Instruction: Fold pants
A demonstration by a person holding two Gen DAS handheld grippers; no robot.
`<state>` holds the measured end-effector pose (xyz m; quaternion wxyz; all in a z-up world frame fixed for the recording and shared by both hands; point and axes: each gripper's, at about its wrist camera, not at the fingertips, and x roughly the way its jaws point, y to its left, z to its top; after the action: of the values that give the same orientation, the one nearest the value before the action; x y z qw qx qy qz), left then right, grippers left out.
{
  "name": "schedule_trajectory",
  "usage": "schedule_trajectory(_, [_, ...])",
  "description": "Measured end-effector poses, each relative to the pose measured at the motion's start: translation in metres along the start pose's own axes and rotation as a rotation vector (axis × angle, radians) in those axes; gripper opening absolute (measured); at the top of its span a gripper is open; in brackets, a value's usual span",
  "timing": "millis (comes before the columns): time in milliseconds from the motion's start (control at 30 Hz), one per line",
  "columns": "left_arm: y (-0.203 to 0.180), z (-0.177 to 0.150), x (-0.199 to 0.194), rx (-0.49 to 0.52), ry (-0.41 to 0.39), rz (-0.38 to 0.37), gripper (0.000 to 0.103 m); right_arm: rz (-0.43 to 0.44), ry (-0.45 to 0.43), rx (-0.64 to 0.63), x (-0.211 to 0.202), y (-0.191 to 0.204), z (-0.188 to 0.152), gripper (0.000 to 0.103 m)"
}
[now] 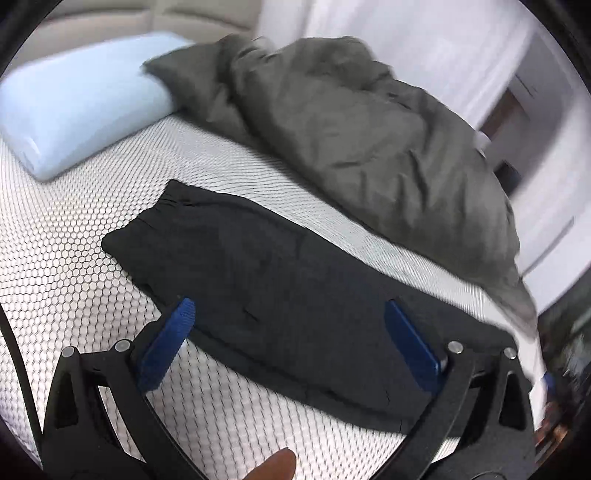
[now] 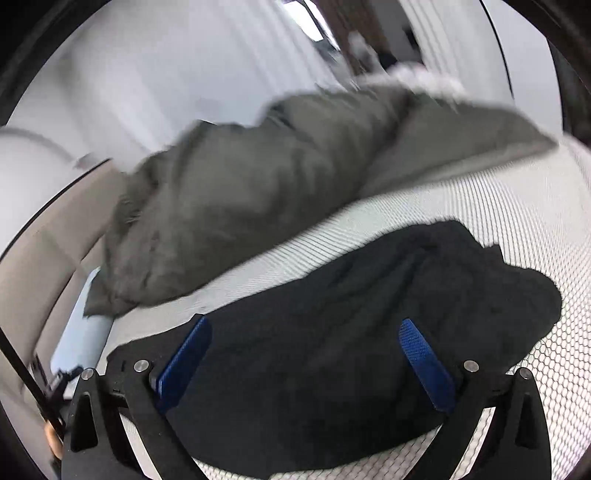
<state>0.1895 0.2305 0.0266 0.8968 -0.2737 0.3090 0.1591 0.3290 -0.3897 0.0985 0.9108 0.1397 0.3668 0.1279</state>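
In the left wrist view, the left gripper (image 1: 288,308) is closest, its two blue fingers (image 1: 173,336) spread wide apart and gripping nothing. A fingertip of the person's hand (image 1: 275,463) shows at the bottom edge, behind the gripper's black frame. Between and just beyond the fingers lie the black pants (image 1: 266,280), stretched in a long, narrow band across a white mattress (image 1: 66,266) with a honeycomb pattern. The gathered end of the pants points toward the upper left, and the other end runs off under the right finger.

In the right wrist view, the right gripper (image 2: 306,326) also has its blue fingers (image 2: 424,362) released and wide apart, holding nothing. The pants (image 2: 351,332) fill the space between and beyond them, bunched into a rumpled heap toward the right, resting on the same mattress (image 2: 535,206).

Farther back in both views, a crumpled grey blanket (image 1: 362,129) lies across the mattress behind the pants, apart from them, with a strip of bare mattress between. A pale blue pillow (image 1: 81,103) sits at the left, its edge tucked under the blanket's corner. Beyond these are a beige headboard (image 1: 110,14) and pale walls, blurred.
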Motion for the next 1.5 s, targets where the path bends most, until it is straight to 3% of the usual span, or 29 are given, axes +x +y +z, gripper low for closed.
schedule_trajectory(133, [-0.025, -0.041, -0.028, 0.081, -0.015, -0.035, 0.102, 0.108, -0.029, -0.057, -0.029, 0.029, -0.042, 0.103])
schedule_trajectory(267, [-0.043, -0.074, -0.037, 0.128, -0.005, -0.076, 0.102, 0.194, 0.024, -0.071, -0.032, 0.039, -0.083, 0.103])
schedule_trajectory(367, [-0.049, -0.094, -0.03, 0.115, 0.038, -0.102, 0.102, 0.228, 0.113, -0.072, -0.013, 0.052, -0.11, 0.103])
schedule_trajectory(467, [-0.051, -0.108, -0.011, 0.064, 0.109, -0.132, 0.101, 0.329, 0.216, 0.02, 0.007, 0.061, -0.134, 0.103])
schedule_trajectory(600, [-0.052, -0.112, 0.019, 0.001, 0.215, -0.197, 0.082, 0.48, 0.357, 0.167, 0.039, 0.072, -0.163, 0.094])
schedule_trajectory(767, [-0.062, -0.109, 0.03, -0.026, 0.237, -0.314, 0.075, 0.525, 0.4, 0.231, 0.056, 0.081, -0.17, 0.09])
schedule_trajectory(833, [-0.065, -0.105, 0.037, -0.039, 0.25, -0.328, 0.074, 0.556, 0.4, 0.291, 0.062, 0.078, -0.167, 0.09])
schedule_trajectory(933, [-0.068, -0.104, 0.062, -0.08, 0.334, -0.316, 0.064, 0.54, 0.44, 0.38, 0.073, 0.069, -0.17, 0.09])
schedule_trajectory(1033, [-0.063, -0.108, 0.079, -0.132, 0.391, -0.313, 0.063, 0.523, 0.431, 0.402, 0.075, 0.065, -0.166, 0.089])
schedule_trajectory(1167, [-0.061, -0.1, 0.085, -0.168, 0.336, -0.307, 0.058, 0.469, 0.379, 0.388, 0.074, 0.062, -0.161, 0.089])
schedule_trajectory(1267, [-0.046, -0.093, 0.083, -0.217, 0.266, -0.255, 0.054, 0.422, 0.313, 0.399, 0.068, 0.059, -0.159, 0.087])
schedule_trajectory(1300, [-0.041, -0.091, 0.081, -0.231, 0.242, -0.236, 0.051, 0.413, 0.299, 0.415, 0.066, 0.057, -0.16, 0.086])
schedule_trajectory(1333, [-0.037, -0.089, 0.081, -0.235, 0.222, -0.214, 0.042, 0.405, 0.289, 0.427, 0.065, 0.056, -0.16, 0.085])
schedule_trajectory(1367, [-0.034, -0.088, 0.081, -0.23, 0.214, -0.187, 0.026, 0.394, 0.278, 0.433, 0.065, 0.054, -0.16, 0.078])
schedule_trajectory(1400, [-0.032, -0.089, 0.082, -0.226, 0.214, -0.169, 0.016, 0.373, 0.266, 0.433, 0.065, 0.052, -0.159, 0.063])
schedule_trajectory(1433, [-0.03, -0.088, 0.083, -0.227, 0.211, -0.163, 0.013, 0.346, 0.265, 0.425, 0.066, 0.05, -0.158, 0.05])
schedule_trajectory(1467, [-0.026, -0.088, 0.079, -0.233, 0.193, -0.166, 0.009, 0.31, 0.269, 0.415, 0.066, 0.048, -0.158, 0.024])
schedule_trajectory(1500, [-0.025, -0.087, 0.076, -0.228, 0.179, -0.166, 0.008, 0.285, 0.276, 0.416, 0.066, 0.044, -0.16, 0.015])
